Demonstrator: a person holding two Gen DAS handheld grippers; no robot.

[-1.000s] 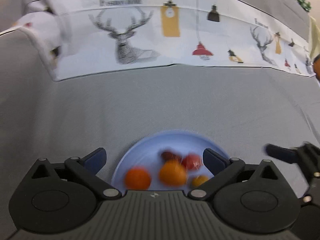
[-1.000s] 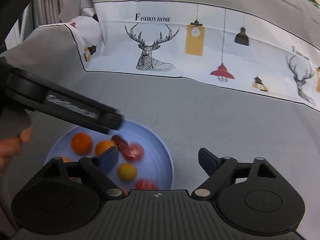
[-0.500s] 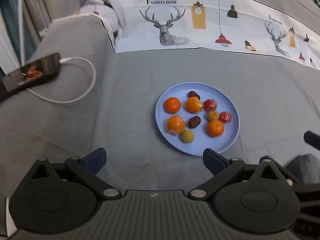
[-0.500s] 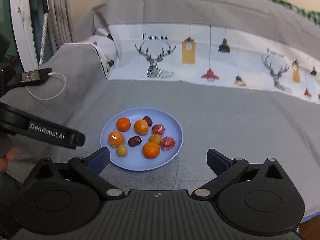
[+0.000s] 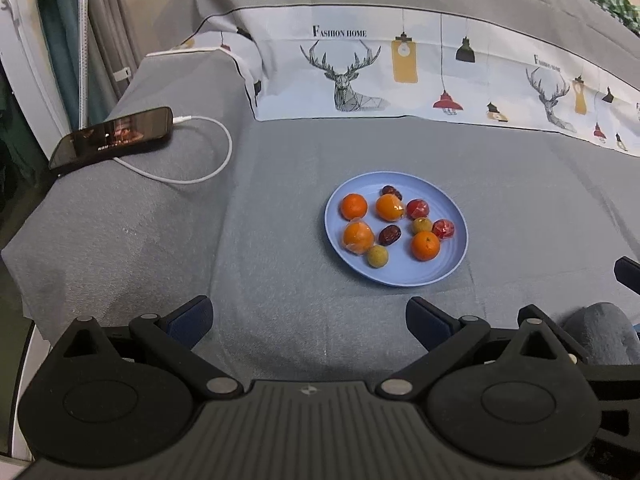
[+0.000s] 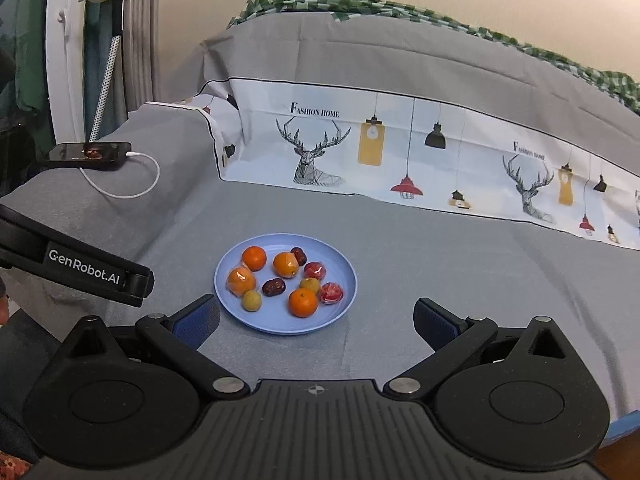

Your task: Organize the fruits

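Observation:
A light blue plate (image 5: 448,268) (image 6: 344,304) sits on the grey cloth and holds several small fruits: oranges (image 5: 353,206) (image 6: 303,302), dark red dates (image 5: 389,235) (image 6: 273,287), red wrapped fruits (image 5: 444,228) (image 6: 331,293) and small yellow-green fruits (image 5: 377,256) (image 6: 251,301). My left gripper (image 5: 308,318) is open and empty, held back from the plate's near edge. My right gripper (image 6: 316,318) is open and empty, just short of the plate. The left gripper's body shows at the left of the right wrist view (image 6: 80,268).
A phone (image 5: 114,136) (image 6: 90,152) on a white charging cable (image 5: 208,168) lies on the raised grey cushion at the left. A white printed cloth with deer and lamps (image 5: 400,72) (image 6: 400,156) runs across the back. Curtains and a white frame (image 6: 64,52) stand at far left.
Both grippers have pulled up and back from the plate. The plate now sits farther off and fully in view, with all the fruit on it. Both stay open.

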